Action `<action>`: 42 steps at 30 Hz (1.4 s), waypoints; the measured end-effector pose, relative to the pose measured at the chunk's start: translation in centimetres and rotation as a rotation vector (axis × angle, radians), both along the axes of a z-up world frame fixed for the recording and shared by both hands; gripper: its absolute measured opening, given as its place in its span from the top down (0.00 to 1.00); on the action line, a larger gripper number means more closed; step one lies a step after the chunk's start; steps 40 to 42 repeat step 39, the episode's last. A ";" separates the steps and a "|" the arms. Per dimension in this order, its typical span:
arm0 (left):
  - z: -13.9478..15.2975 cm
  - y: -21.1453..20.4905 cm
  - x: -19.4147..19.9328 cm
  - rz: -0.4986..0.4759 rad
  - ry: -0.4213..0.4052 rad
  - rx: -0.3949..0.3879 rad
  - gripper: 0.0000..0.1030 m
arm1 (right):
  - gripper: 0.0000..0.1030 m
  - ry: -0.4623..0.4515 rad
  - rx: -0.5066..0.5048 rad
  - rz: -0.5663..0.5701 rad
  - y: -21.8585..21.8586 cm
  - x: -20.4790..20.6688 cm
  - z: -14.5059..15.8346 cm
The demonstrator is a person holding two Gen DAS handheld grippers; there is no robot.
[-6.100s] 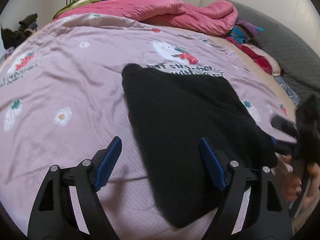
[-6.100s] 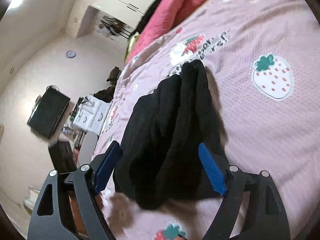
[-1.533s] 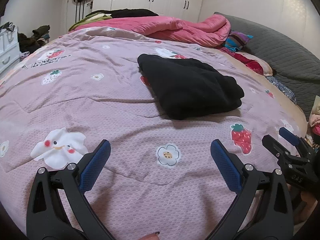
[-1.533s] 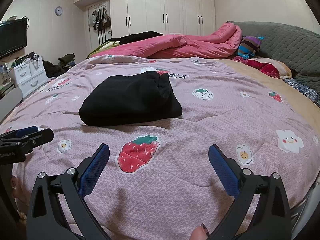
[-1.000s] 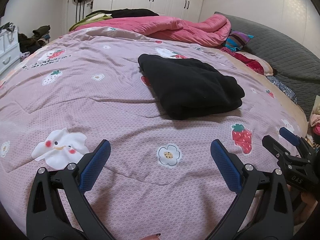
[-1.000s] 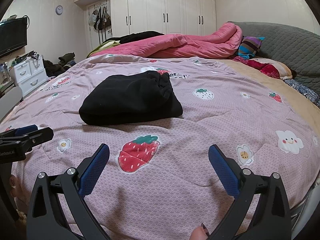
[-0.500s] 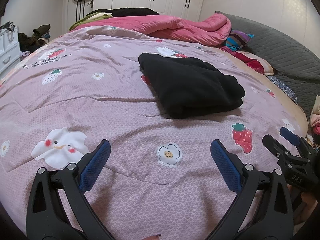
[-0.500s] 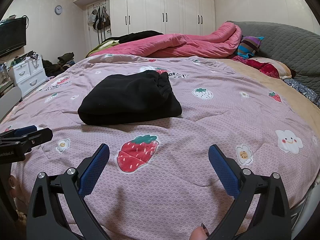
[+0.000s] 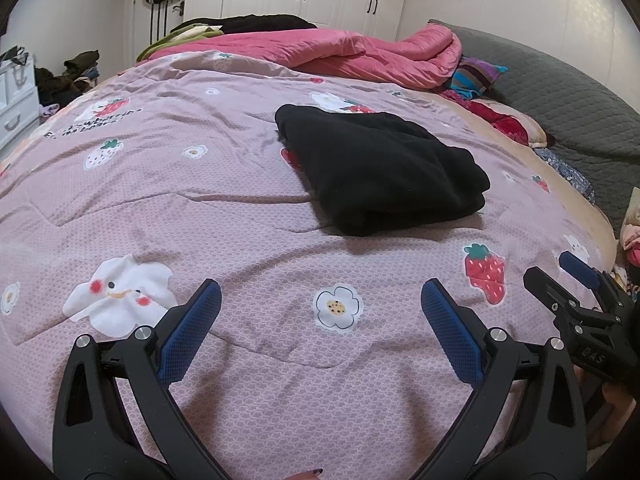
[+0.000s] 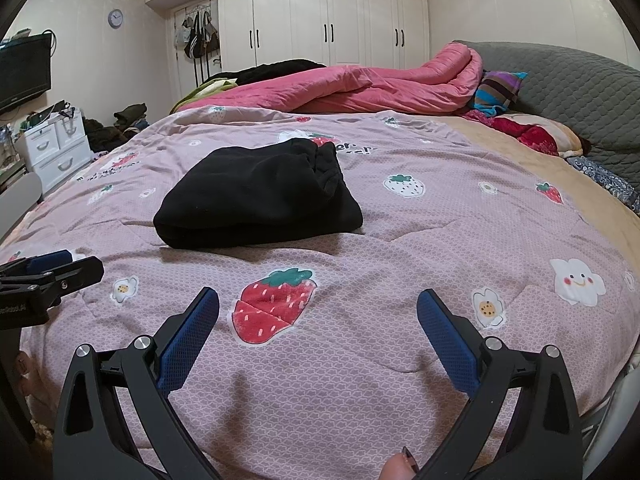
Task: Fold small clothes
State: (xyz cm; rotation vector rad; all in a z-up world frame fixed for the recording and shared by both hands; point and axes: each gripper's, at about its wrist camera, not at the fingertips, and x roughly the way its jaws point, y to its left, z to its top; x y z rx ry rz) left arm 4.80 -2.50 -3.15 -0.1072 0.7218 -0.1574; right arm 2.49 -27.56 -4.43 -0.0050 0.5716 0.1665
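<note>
one folded black garment [image 10: 256, 196] lies on one bed [image 10: 400, 360] under one mauve printed cover [image 9: 200, 216]. one pink quilt [image 10: 360, 88] is bunched at the far end, with one striped cushion [image 10: 498, 92] beside it. two hand-held grippers: the left hand-held gripper [image 9: 320, 328] and the right hand-held gripper [image 10: 318, 326], each with two blue-padded fingers set wide apart. one wall clock [image 10: 115, 18], one dark television [image 10: 24, 68], one white drawer unit [image 10: 54, 150].
</note>
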 end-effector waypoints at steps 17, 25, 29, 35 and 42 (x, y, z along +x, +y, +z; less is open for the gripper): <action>0.1 -0.3 0.1 -0.010 0.011 0.016 0.09 | 0.04 -0.001 -0.003 -0.004 -0.1 0.0 0.1; 0.5 -1.0 -0.4 -0.053 -0.007 0.025 0.09 | 0.04 -0.015 0.002 -0.033 -0.7 -0.4 0.4; 1.2 -0.8 -0.7 -0.071 -0.031 0.013 0.09 | 0.04 -0.042 0.107 -0.094 -3.2 -1.4 1.9; 4.0 7.9 0.6 0.070 -0.018 0.079 0.09 | 0.04 -0.090 0.156 -0.572 -17.8 -5.5 6.4; 4.6 18.4 1.9 0.290 0.001 0.197 0.09 | 0.04 0.052 0.024 -1.034 -31.5 -9.1 3.0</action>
